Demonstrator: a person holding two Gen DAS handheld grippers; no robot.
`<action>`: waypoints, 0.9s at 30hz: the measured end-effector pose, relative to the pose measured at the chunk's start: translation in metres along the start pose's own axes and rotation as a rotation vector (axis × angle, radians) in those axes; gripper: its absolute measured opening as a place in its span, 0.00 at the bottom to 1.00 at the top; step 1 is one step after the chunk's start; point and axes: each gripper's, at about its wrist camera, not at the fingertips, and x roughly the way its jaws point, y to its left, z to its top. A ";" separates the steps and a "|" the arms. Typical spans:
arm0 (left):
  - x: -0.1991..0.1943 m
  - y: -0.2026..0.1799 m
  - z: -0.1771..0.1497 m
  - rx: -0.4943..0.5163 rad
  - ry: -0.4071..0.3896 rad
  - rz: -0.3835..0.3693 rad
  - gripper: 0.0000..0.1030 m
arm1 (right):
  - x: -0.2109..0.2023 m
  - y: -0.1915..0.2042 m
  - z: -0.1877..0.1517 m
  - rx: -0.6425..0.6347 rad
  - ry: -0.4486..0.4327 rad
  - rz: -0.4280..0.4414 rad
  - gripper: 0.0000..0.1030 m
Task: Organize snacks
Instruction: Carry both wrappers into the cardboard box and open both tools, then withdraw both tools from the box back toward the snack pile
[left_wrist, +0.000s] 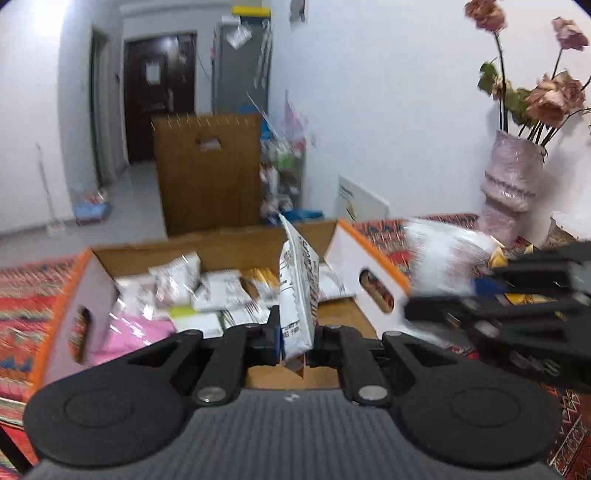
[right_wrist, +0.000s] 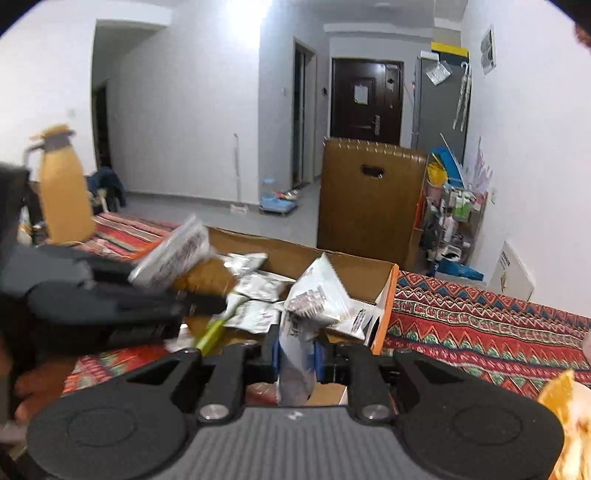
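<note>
An open cardboard box (left_wrist: 236, 243) with orange-edged flaps sits on a patterned tablecloth and holds several white and foil snack packets (left_wrist: 218, 291). My left gripper (left_wrist: 295, 332) is shut on a white snack packet (left_wrist: 299, 295), held upright over the box's near side. My right gripper (right_wrist: 297, 354) is shut on another white snack packet (right_wrist: 314, 299) above the box (right_wrist: 295, 254). In the left wrist view the right gripper (left_wrist: 417, 310) shows at the right with its blurred packet (left_wrist: 443, 251). In the right wrist view the left gripper (right_wrist: 207, 299) shows at the left with its packet (right_wrist: 173, 254).
A vase (left_wrist: 511, 184) of dried roses stands at the table's right, with more snack bags (left_wrist: 517, 254) beside it. A yellow thermos (right_wrist: 64, 188) stands at the far left. A brown folded board (right_wrist: 369, 195), a cluttered rack (right_wrist: 454, 214) and a dark door (right_wrist: 365, 99) lie beyond the table.
</note>
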 end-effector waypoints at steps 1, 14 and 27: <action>0.007 0.006 -0.003 -0.012 0.018 -0.016 0.12 | 0.015 -0.002 0.003 0.007 0.012 -0.002 0.17; -0.015 0.057 0.017 -0.091 -0.130 0.113 0.73 | 0.088 0.002 0.005 0.064 0.102 0.213 0.21; -0.050 0.048 0.031 -0.093 -0.183 0.142 0.83 | 0.012 -0.006 0.032 0.066 -0.098 -0.009 0.65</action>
